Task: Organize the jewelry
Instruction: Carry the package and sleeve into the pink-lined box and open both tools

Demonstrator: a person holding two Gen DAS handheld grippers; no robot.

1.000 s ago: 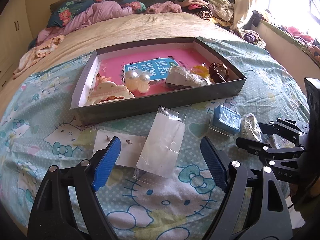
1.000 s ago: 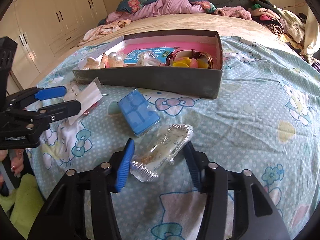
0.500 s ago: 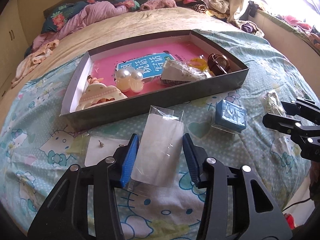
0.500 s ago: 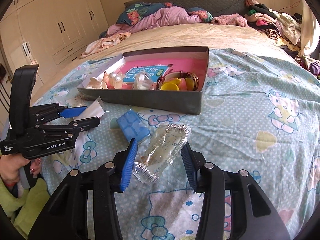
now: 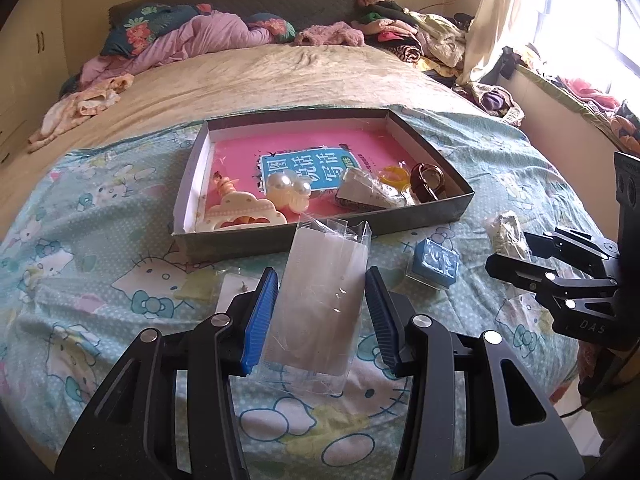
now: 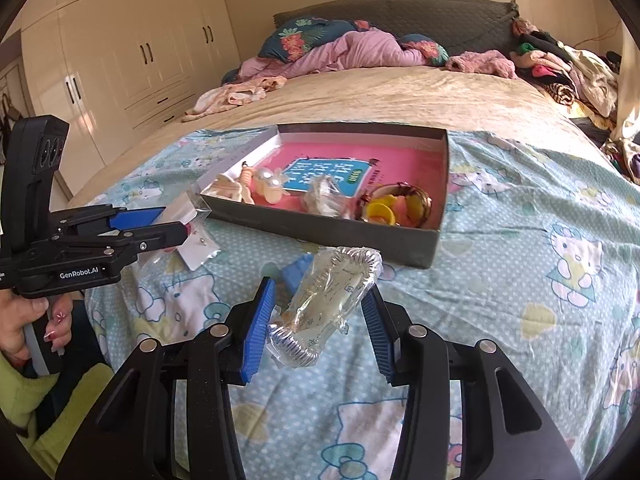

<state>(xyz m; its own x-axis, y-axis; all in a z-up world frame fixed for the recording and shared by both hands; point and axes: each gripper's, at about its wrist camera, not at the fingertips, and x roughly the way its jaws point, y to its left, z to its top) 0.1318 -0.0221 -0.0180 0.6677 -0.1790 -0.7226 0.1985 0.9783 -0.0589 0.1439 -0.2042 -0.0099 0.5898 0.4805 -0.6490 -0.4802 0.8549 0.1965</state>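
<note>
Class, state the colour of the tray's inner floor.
Pink tray floor, clearest in the left wrist view.

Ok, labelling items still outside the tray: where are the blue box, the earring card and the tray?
blue box (image 5: 434,263), left wrist view, top face.
earring card (image 6: 199,249), right wrist view, white card.
tray (image 5: 320,236), left wrist view, near wall.

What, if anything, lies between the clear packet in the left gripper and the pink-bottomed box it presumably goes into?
Only the box's own near wall. The clear packet is lifted between the left gripper's fingers, and the near wall of the box runs straight across ahead of it. Just beyond, the pearl clip and a bagged item fill the near strip.
</note>
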